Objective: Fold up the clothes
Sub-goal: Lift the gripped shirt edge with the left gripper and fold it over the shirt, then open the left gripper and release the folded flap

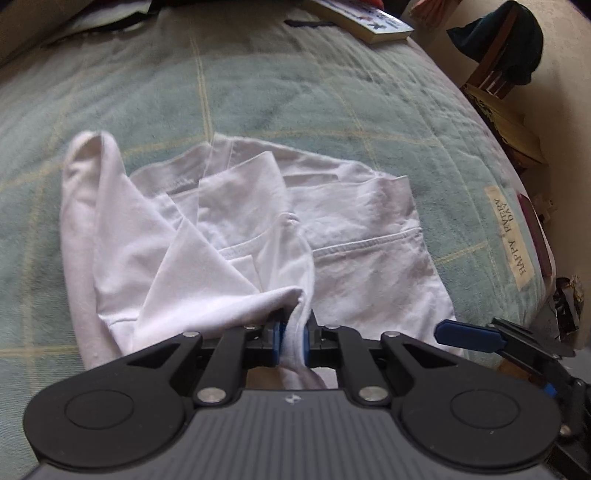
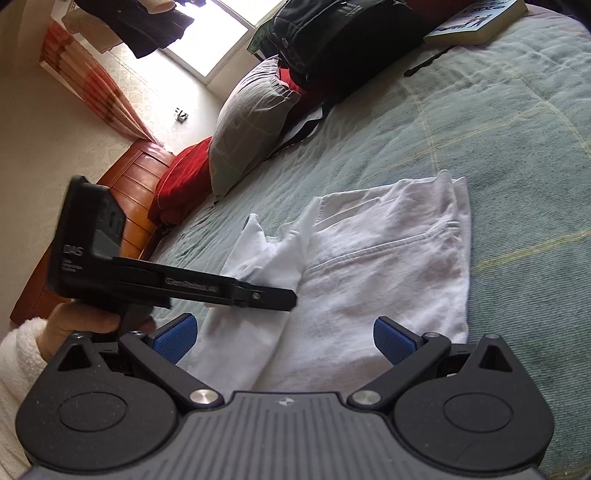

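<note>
A white garment (image 1: 351, 236) lies crumpled on the green quilted bedcover (image 1: 258, 92); one part lies flat with a stitched seam, another is bunched to the left. My left gripper (image 1: 291, 341) is shut on a fold of this white cloth, which is pulled up from the pile and hangs between its blue pads. In the right wrist view the garment (image 2: 388, 258) lies ahead, and the left gripper (image 2: 291, 295) reaches over its left part, held by a hand (image 2: 85, 317) in a white fluffy sleeve. My right gripper (image 2: 282, 338) stands open just over the garment's near edge, gripping nothing.
A book (image 2: 480, 22) and a black bag (image 2: 340, 40) lie at the far end of the bed. A grey pillow (image 2: 251, 122) and a red cushion (image 2: 181, 184) lean by the wooden headboard (image 2: 136, 173). The bed's edge with a text label (image 1: 511, 236) and a chair (image 1: 498, 55) are to the right.
</note>
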A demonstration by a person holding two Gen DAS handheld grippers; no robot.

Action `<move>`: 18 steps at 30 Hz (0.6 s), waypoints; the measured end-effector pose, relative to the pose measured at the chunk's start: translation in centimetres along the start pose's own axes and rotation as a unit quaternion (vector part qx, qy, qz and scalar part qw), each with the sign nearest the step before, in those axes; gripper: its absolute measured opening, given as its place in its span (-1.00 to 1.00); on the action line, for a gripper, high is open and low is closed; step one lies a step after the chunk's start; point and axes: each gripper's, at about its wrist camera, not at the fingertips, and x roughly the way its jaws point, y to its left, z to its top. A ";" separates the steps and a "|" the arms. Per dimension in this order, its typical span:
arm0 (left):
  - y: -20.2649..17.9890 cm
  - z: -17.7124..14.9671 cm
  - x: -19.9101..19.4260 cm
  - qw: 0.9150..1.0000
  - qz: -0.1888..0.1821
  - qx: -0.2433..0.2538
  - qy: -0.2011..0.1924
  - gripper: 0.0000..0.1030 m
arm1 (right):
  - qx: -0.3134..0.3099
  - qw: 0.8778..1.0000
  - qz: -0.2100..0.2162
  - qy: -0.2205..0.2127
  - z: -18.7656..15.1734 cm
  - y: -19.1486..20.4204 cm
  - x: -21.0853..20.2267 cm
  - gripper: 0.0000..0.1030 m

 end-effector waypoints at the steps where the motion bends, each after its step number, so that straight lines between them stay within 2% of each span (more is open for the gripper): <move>1: 0.2 -0.1 0.3 1.000 -0.002 -0.005 0.000 -0.82 | 0.000 1.000 -0.002 0.000 0.0 -0.1 0.0 1.00; 4: 0.8 -0.1 0.3 1.000 -0.019 -0.018 -0.002 -0.78 | 0.000 1.000 -0.007 -0.001 0.0 -0.2 -0.1 1.00; 5: 1.0 -0.2 0.0 0.999 -0.029 -0.021 -0.006 -0.71 | 0.000 1.000 -0.008 -0.001 0.0 -0.2 -0.1 1.00; 7: 1.3 -0.5 -0.5 0.998 -0.047 -0.027 -0.012 -0.51 | 0.000 1.000 -0.007 -0.002 0.0 -0.2 -0.1 1.00; 9: 1.4 -0.9 -1.2 0.998 -0.062 -0.028 -0.016 -0.12 | 0.000 1.000 -0.006 -0.003 0.0 -0.2 -0.1 1.00; 11: 1.3 -1.7 -1.9 0.997 -0.066 -0.023 -0.027 0.08 | 0.001 1.000 -0.007 -0.003 0.1 -0.3 -0.1 1.00; 18: 3.8 -4.6 -4.4 0.991 -0.109 -0.056 -0.061 0.22 | -0.003 1.000 -0.003 -0.017 0.2 -0.8 -1.4 1.00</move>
